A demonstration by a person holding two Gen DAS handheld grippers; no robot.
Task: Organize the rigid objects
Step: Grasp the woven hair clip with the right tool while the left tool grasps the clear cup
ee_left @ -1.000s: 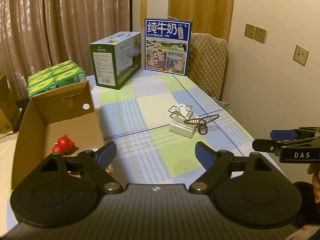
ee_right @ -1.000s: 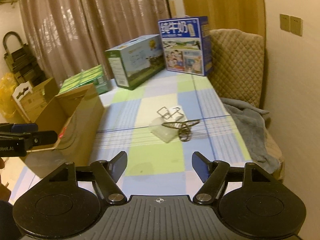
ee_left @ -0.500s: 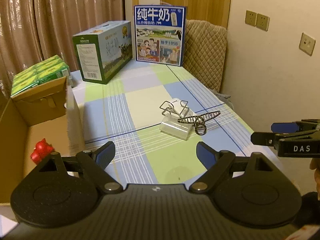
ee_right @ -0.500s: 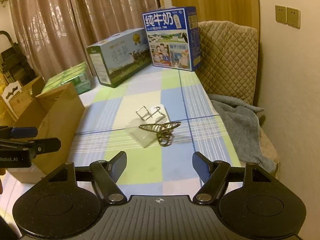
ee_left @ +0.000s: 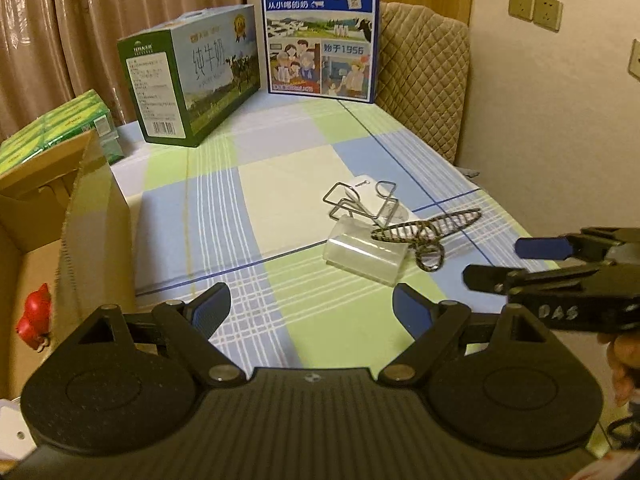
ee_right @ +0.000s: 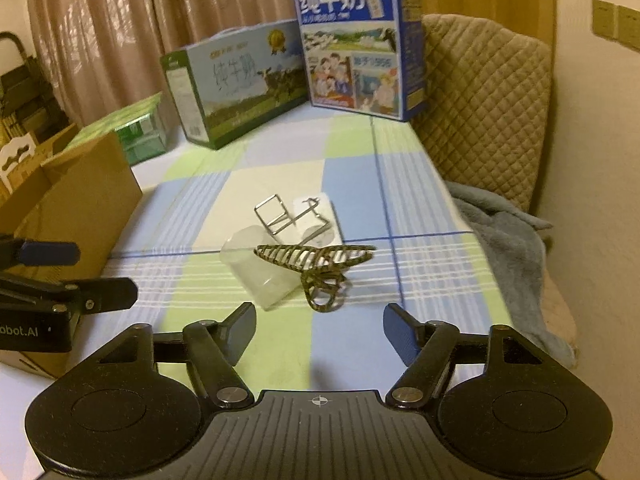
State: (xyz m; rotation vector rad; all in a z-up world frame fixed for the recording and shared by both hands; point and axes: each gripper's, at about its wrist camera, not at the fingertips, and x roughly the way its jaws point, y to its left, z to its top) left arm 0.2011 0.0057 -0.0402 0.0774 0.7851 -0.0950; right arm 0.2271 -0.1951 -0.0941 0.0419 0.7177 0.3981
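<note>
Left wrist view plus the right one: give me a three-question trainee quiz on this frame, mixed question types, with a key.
1. True or false: the left gripper is shut on the red toy.
2. Multiple choice: the patterned hair clip lies (A) inside the cardboard box, (B) against the clear plastic case on the checked tablecloth, (C) on top of the blue milk carton.
3. Fill in: the red toy sits inside the ____.

Key: 1 false, both the left and the right gripper are open and hold nothing; 2 B; 3 cardboard box.
</note>
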